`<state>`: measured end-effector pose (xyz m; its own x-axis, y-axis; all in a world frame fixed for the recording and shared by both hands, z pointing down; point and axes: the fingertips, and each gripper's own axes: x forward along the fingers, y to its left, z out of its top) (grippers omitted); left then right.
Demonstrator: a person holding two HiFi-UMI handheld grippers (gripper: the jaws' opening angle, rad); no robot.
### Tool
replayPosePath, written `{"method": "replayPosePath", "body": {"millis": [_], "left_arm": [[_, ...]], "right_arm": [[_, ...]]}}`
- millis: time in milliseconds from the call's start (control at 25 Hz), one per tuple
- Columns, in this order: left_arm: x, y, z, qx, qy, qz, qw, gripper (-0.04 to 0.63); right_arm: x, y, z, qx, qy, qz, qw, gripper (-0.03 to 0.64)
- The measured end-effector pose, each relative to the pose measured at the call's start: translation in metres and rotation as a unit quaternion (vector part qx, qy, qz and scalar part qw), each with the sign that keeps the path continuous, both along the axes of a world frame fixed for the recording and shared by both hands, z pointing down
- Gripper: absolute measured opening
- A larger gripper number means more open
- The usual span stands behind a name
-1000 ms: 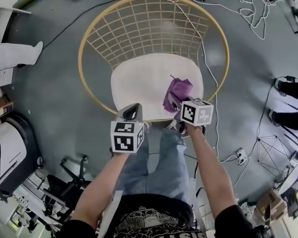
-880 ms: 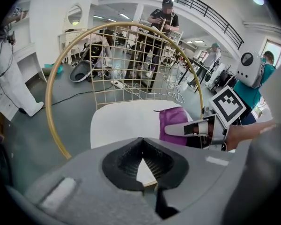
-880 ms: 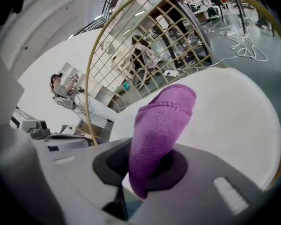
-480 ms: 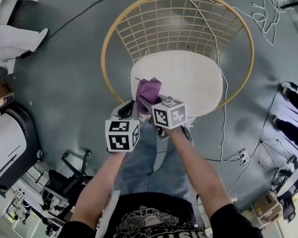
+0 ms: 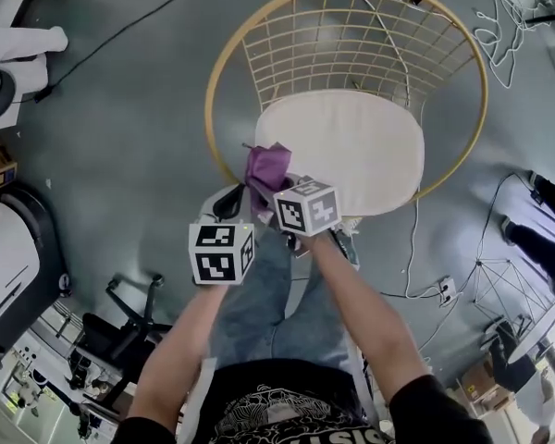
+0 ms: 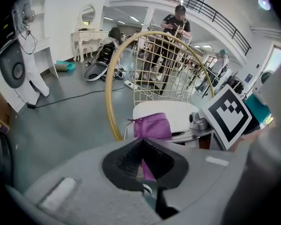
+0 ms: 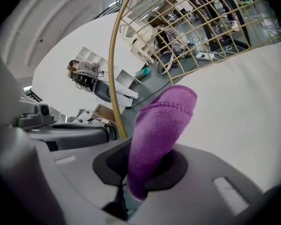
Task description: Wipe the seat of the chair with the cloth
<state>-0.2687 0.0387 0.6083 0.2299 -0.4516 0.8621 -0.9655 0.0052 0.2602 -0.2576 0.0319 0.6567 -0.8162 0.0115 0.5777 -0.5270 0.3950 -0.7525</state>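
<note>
Cloth [image 5: 266, 166]: purple, bunched, clamped in the right gripper's [image 7: 141, 168] closed jaws, over the seat's front-left edge.
Seat [image 5: 351, 146]: white rounded cushion, lying flat.
Chair [image 5: 224, 81]: round gold hoop, wire-grid back, upright.

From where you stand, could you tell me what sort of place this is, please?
Likely an indoor workshop or lab hall: grey floor strewn with cables, a railed upper balcony, white shelving.
</note>
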Motion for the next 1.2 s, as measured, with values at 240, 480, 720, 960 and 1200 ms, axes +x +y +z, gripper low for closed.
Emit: {"method": "replayPosePath", "body": {"millis": [240, 480, 720, 960, 1200], "left_arm": [[0.039, 0.003, 0.009, 0.0, 0.008, 0.004, 1.0, -0.005], [0.093, 0.0, 0.014, -0.01, 0.011, 0.012, 0.9998, -0.005], [0.098, 0.014, 0.027, -0.016, 0.013, 0.017, 0.9996, -0.005], [0.131, 0.007, 0.028, -0.015, 0.014, 0.025, 0.9995, -0.005], [0.145, 0.007, 0.015, -0.01, 0.016, 0.03, 0.9994, -0.005]], "right_arm": [[0.036, 0.01, 0.008, -0.006, 0.0, 0.007, 1.0, 0.063], [0.087, 0.009, 0.011, -0.016, -0.009, 0.013, 1.0, 0.063], [0.1, 0.034, 0.031, -0.023, 0.01, -0.001, 1.0, 0.063], [0.147, 0.036, 0.044, -0.024, 0.041, -0.006, 0.999, 0.063], [0.169, 0.038, 0.039, -0.021, 0.059, -0.007, 0.998, 0.063]]}}
